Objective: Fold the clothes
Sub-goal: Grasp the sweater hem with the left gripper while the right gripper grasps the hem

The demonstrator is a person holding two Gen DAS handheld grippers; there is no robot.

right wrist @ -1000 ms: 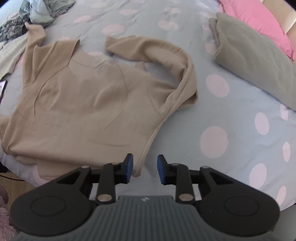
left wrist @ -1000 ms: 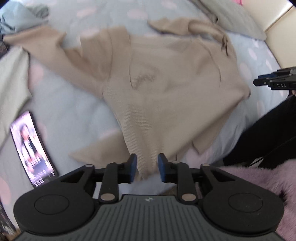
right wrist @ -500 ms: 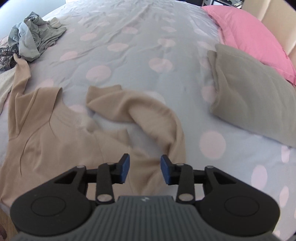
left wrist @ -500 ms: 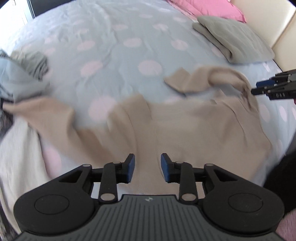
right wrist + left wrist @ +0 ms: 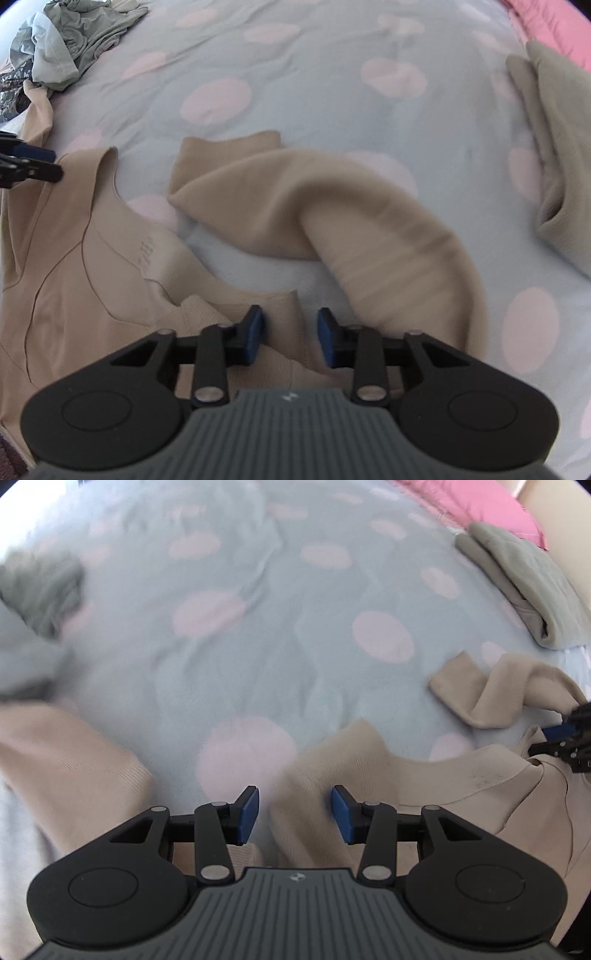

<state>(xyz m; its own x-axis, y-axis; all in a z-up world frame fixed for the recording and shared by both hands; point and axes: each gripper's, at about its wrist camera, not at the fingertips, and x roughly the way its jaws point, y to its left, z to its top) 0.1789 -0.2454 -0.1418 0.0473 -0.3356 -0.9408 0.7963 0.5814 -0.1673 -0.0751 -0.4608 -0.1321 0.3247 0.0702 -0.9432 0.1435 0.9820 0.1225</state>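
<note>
Lying unfolded on the dotted bedsheet [image 5: 332,55], beige sweater [image 5: 74,277]; left gripper [image 5: 294,814] and right gripper [image 5: 290,332] agape, empty; risk: shallow pinch slips off thin shoulder fabric.

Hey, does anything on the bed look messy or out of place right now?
Yes. The beige top's right sleeve lies curled and doubled back instead of straight, and a crumpled clothes heap sits at the far left.
</note>
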